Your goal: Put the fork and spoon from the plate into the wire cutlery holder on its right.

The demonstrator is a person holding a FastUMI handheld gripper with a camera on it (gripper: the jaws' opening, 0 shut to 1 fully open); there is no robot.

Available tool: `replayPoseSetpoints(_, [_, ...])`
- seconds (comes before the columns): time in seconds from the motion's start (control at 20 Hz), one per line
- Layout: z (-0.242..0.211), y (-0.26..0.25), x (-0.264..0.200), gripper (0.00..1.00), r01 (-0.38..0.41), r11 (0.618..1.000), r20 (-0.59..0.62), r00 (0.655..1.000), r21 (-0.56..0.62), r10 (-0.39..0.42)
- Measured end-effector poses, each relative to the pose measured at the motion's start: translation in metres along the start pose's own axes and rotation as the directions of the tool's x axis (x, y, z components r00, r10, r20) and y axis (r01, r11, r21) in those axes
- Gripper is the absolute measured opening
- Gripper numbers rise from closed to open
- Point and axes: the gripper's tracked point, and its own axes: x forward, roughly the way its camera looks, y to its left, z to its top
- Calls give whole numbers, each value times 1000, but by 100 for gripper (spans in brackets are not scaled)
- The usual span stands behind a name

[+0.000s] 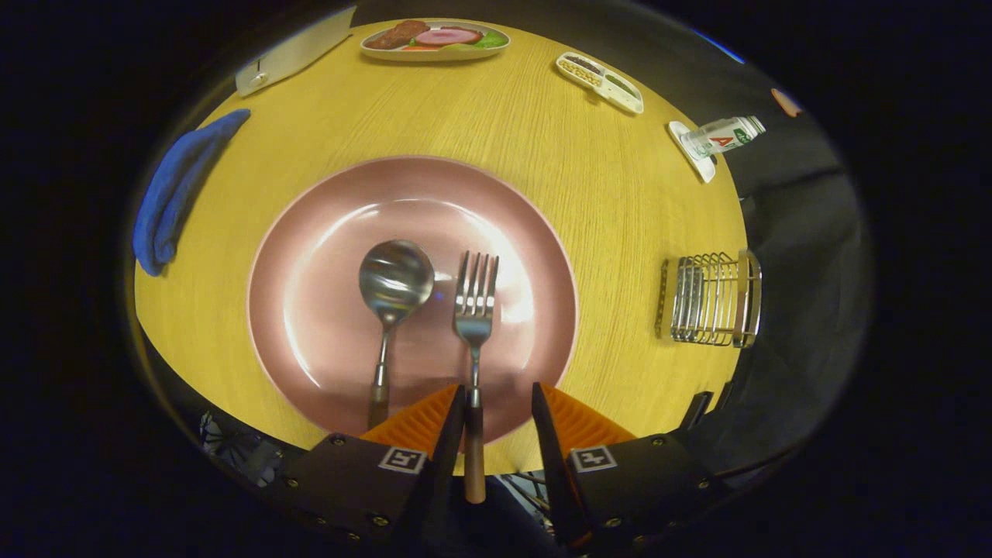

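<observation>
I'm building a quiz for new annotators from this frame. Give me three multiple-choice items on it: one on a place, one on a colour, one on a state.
1. Where does the fork lie?
A. on the pink plate, right of the spoon
B. in the wire cutlery holder
C. on the blue cloth

2. What colour are the pads on the fingers of the hand-held gripper?
A. green
B. orange
C. white

3. How does the hand-held gripper stand?
A. shut on the spoon
B. shut on the holder
C. open, with the fork's handle in the gap close by the left finger

Answers: 1 A, both utensils lie side by side on the plate and the holder stands apart on the table. 2 B, the ribbed pads show orange. 3 C, a clear gap remains between the handle and the right finger.
</observation>
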Motion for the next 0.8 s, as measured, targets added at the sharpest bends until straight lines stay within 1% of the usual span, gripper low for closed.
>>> replayPoseSetpoints(0.05, [0, 4, -2, 50, -20, 1000, 5, 1000, -2, 20])
replayPoseSetpoints(0.1, [0, 8, 2, 31, -39, 999, 3, 999, -6, 39])
replayPoseSetpoints(0.15, [-1, 6, 2, 18, -34, 999, -11, 999, -18, 34])
replayPoseSetpoints(0.2, [-3, 5, 1, 13, -28, 999, -25, 999, -34, 27])
replayPoseSetpoints(0.25, [-3, 10, -1, 13, -37, 998, -22, 999, -45, 36])
replayPoseSetpoints(0.3, [-2, 11, 12, 6, -52, 997, -17, 999, -53, 51])
replayPoseSetpoints(0.35, [-2, 12, 2, 6, -61, 997, -17, 998, -52, 60])
replayPoseSetpoints(0.5, [0, 12, -2, 6, -59, 997, -21, 998, -47, 58])
replayPoseSetpoints(0.8, [14, -7, -25, 6, 4, 1000, 34, 999, -23, -3])
